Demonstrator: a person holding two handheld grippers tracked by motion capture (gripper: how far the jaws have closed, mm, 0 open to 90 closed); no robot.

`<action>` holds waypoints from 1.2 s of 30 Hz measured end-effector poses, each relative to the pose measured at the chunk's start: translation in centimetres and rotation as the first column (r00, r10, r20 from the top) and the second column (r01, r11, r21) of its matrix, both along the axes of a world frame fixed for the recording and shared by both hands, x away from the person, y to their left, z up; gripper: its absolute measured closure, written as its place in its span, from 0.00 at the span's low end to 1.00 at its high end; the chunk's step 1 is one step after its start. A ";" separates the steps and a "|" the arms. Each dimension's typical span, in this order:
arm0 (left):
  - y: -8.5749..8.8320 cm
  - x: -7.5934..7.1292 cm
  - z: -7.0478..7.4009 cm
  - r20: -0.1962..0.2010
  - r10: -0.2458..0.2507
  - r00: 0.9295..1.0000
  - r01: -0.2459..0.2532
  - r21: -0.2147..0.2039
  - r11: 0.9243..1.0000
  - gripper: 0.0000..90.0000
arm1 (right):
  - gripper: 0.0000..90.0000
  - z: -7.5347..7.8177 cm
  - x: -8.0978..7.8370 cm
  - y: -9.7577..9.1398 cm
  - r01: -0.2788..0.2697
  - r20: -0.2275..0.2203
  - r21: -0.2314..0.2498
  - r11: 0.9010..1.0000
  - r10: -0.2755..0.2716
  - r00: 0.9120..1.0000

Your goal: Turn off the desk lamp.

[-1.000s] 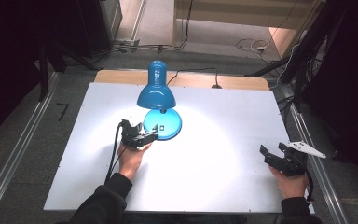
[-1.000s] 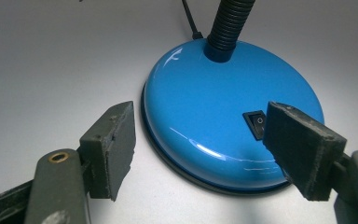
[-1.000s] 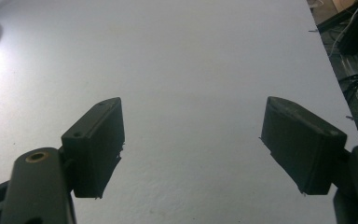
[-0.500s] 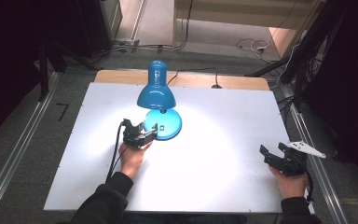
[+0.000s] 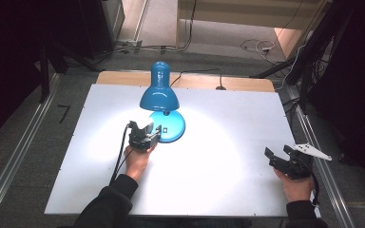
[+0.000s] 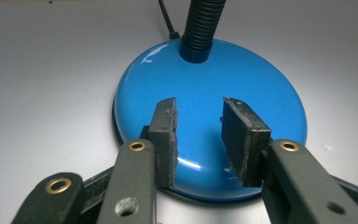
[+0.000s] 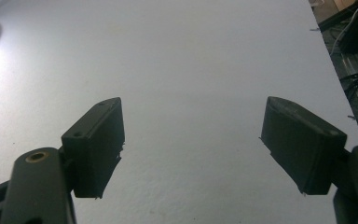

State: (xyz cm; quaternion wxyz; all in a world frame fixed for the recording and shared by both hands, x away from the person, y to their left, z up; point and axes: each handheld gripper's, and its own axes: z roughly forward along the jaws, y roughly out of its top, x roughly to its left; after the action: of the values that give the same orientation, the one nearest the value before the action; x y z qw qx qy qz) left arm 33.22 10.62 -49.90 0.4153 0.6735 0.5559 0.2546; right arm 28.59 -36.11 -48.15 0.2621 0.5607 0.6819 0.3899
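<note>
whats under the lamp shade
Under the shade sits the round blue base on the lit table, with the left tongs over its near edge, jaws just closing on nothing. The shade covers the bulb and the neck's top.

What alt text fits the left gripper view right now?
The left tongs hover over the front of a glossy blue lamp base, pads part-closed with a gap and nothing gripped. A black ribbed neck rises from the base on a white table.
</note>
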 end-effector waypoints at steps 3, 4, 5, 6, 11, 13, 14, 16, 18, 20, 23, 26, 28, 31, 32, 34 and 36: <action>-0.2 0.0 0.0 0.003 -0.008 1.000 0.008 -0.001 1.000 0.78 | 0.22 0.0 0.0 0.0 -0.002 0.001 -0.002 1.000 0.002 1.000; -0.2 0.0 0.0 0.004 -0.010 1.000 0.010 0.000 1.000 0.80 | 0.22 0.0 0.0 0.0 0.000 -0.001 -0.002 1.000 0.000 1.000; -0.2 0.0 -0.1 0.003 -0.013 1.000 0.013 0.000 1.000 0.81 | 0.22 0.0 0.0 0.0 0.000 -0.001 -0.002 1.000 0.000 1.000; -0.2 0.1 -0.1 0.004 -0.015 1.000 0.015 0.001 1.000 0.83 | 0.22 0.0 0.0 0.0 0.000 -0.001 -0.002 1.000 0.000 1.000; -0.4 0.1 -0.2 0.004 -0.025 1.000 0.025 0.004 1.000 0.91 | 0.22 0.0 0.0 0.0 0.000 -0.003 0.001 1.000 0.000 1.000; -0.5 0.1 -0.2 0.009 -0.028 1.000 0.028 0.004 1.000 0.95 | 0.22 0.0 0.0 -0.1 0.000 -0.003 0.000 1.000 0.000 1.000; -0.6 0.1 -0.2 0.009 -0.032 0.999 0.032 0.001 1.000 0.96 | 0.22 0.0 0.0 -0.1 0.000 -0.003 0.000 1.000 0.000 1.000; -0.7 0.2 -0.2 0.012 -0.037 0.999 0.037 0.003 0.999 0.98 | 0.22 0.0 0.0 -0.1 -0.001 0.000 -0.002 1.000 0.001 1.000; -0.8 0.2 -0.3 0.013 -0.040 0.999 0.040 0.005 0.999 1.00 | 0.22 0.0 0.0 -0.1 -0.001 0.001 -0.002 1.000 0.001 1.000; -0.8 0.3 -0.3 0.012 -0.045 0.999 0.045 0.001 0.999 1.00 | 0.22 0.0 0.0 -0.1 -0.001 0.000 -0.001 1.000 0.001 1.000; -0.9 0.3 -0.4 0.010 -0.049 0.999 0.049 0.004 0.999 1.00 | 0.22 0.0 0.0 -0.1 0.001 -0.002 0.000 1.000 -0.001 1.000; -1.1 0.4 -0.4 0.010 -0.054 0.998 0.054 0.000 0.999 1.00 | 0.22 0.0 0.0 -0.1 0.001 -0.001 0.000 1.000 -0.001 1.000; -1.2 0.4 -0.4 0.010 -0.057 0.998 0.057 0.000 0.998 1.00 | 0.22 0.0 0.0 -0.1 0.001 -0.002 -0.001 1.000 -0.001 1.000; -1.3 0.5 -0.4 0.007 -0.060 0.998 0.060 0.000 0.998 1.00 | 0.22 0.0 0.0 -0.1 0.000 -0.001 0.000 1.000 0.000 1.000; -1.3 0.5 -0.4 0.007 -0.061 0.998 0.061 0.000 0.998 1.00 | 0.22 0.0 0.0 -0.1 0.001 -0.002 0.000 1.000 -0.001 1.000; -1.3 0.6 -0.4 0.006 -0.064 0.998 0.064 0.000 0.998 1.00 | 0.22 0.0 0.0 -0.1 0.002 -0.001 0.001 1.000 -0.002 1.000; -1.3 0.6 -0.5 0.004 -0.066 0.998 0.066 -0.001 0.998 1.00 | 0.22 0.0 0.0 -0.1 0.002 -0.001 0.001 1.000 -0.002 1.000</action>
State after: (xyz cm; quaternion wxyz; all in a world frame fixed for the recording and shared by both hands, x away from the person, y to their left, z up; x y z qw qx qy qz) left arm 33.85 9.28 -50.37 0.4249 0.6908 0.5326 0.2420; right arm 28.64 -36.22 -48.15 0.2619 0.5615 0.6814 0.3897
